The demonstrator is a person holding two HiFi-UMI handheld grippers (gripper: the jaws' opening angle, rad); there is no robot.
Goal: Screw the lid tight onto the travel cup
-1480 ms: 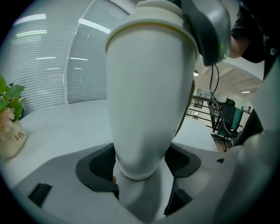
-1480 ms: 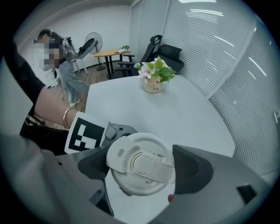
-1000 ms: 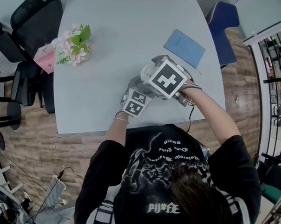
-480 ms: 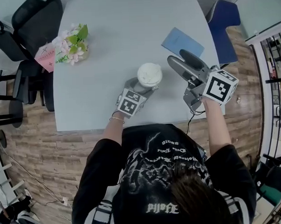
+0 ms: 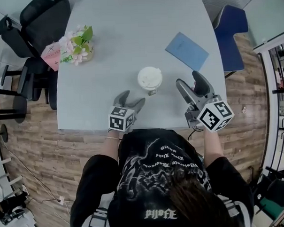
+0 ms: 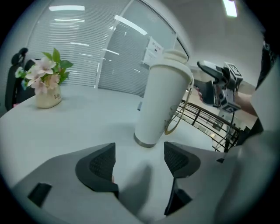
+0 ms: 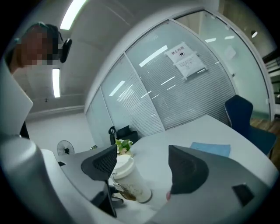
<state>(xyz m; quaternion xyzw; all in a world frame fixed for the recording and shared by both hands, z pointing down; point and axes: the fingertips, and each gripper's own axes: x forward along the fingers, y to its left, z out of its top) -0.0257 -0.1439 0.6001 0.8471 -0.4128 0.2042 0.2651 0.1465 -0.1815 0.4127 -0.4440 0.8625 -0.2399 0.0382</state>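
white lidded travel cup upright mid grey surface, room all round. left tool, right tool both spread, gripping nothing. cup print unreadable.

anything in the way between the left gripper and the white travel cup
Nothing visible: only bare grey tabletop lies between the open left gripper and the white lidded travel cup standing upright ahead of it.

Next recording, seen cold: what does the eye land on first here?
The white travel cup, its lid on, stands upright and alone near the middle of the grey table. The left gripper and right gripper flank it on the person's side, both open and holding nothing. A pot of pink flowers sits at the table's left edge, and a blue booklet lies towards the right.
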